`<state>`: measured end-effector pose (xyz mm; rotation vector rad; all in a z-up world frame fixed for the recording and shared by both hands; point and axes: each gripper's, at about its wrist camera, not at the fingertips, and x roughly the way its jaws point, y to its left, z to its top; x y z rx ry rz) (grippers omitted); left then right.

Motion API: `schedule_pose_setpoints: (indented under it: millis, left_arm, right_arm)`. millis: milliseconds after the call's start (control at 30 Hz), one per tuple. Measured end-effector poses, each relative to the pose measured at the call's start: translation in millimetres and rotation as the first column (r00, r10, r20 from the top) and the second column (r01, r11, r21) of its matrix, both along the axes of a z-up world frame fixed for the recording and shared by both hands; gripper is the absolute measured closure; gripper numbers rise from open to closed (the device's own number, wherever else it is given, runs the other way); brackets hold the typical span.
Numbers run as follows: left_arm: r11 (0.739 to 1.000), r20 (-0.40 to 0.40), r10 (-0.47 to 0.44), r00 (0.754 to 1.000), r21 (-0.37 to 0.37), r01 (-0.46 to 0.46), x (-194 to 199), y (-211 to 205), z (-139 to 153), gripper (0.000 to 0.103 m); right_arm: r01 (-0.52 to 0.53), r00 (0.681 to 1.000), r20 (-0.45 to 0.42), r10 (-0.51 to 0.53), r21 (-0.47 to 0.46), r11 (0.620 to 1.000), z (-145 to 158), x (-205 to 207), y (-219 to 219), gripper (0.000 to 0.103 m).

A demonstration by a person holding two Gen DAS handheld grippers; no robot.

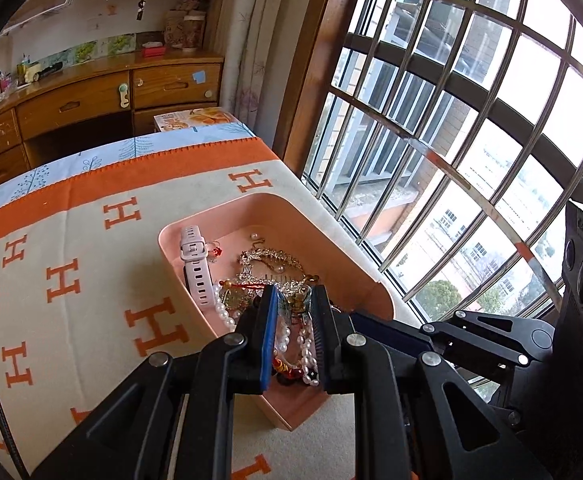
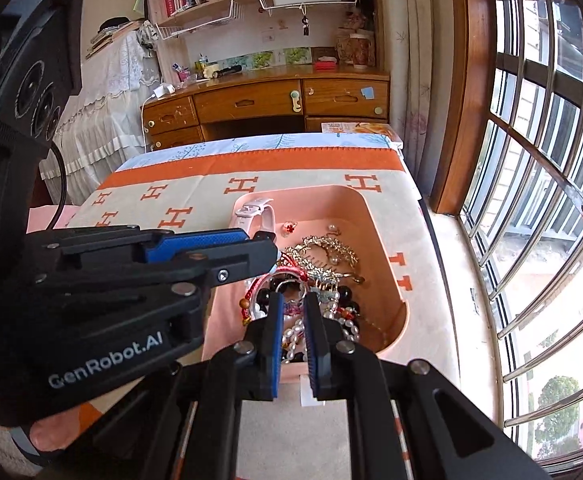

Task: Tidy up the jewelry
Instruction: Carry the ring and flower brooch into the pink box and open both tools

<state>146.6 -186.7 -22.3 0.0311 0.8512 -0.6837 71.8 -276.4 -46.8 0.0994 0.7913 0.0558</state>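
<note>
Jewelry (image 2: 315, 264) lies gathered in the pink tray (image 1: 275, 204) on the table (image 1: 71, 240) near the window, so by the look of it the collecting is mostly done: a white watch strap (image 1: 195, 264) rests against the tray's left wall, a gold hair comb (image 1: 271, 260) sits mid-tray, and pearl strands (image 1: 291, 340) with dark beads (image 2: 343, 296) are heaped in a tangle at the near end. No piece shows on the cloth outside the tray (though the grippers hide part of it). Sorting that tangle seems to remain. The left gripper (image 1: 293, 300) and right gripper (image 2: 291, 308) hover over the heap, jaws nearly closed with a narrow gap, gripping nothing I can make out.
</note>
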Motion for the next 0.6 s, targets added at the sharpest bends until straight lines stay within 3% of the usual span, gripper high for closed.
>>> schedule_pose_setpoints:
  millis: [33,100,167,200,333,500,600]
  left_arm:
    - [1.0,0.004,-0.001,1.0,0.002,0.001,0,0,0,0.087]
    - [1.0,0.016,0.004,1.0,-0.003,-0.004,-1,2,2,0.074]
    - [1.0,0.034,0.02,0.999,-0.011,-0.019,-3,7,7,0.037]
    - [0.999,0.051,0.034,0.998,-0.015,-0.033,-5,10,10,0.03]
    - [0.998,0.097,0.063,0.993,-0.02,-0.062,-12,24,22,0.023]
    - [0.991,0.114,0.131,0.985,-0.038,-0.127,-21,47,32,0.012]
    - [0.985,0.113,0.17,0.979,-0.044,-0.166,-27,61,36,0.001]
  right_arm:
    - [0.0,1.0,-0.005,0.0,0.0,1.0,-2,1,0,0.092]
    - [-0.007,1.0,-0.024,0.007,0.002,1.0,-4,2,0,0.092]
    - [-0.009,0.999,-0.045,0.009,0.004,1.0,-7,4,1,0.092]
    - [-0.011,0.999,-0.052,0.012,0.004,1.0,-8,5,1,0.091]
    - [-0.015,0.998,-0.054,0.015,0.001,1.0,-6,1,5,0.084]
    - [-0.024,0.999,-0.025,0.024,-0.009,1.0,5,-7,13,0.068]
    - [-0.029,0.999,-0.016,0.029,-0.01,1.0,11,-12,21,0.057]
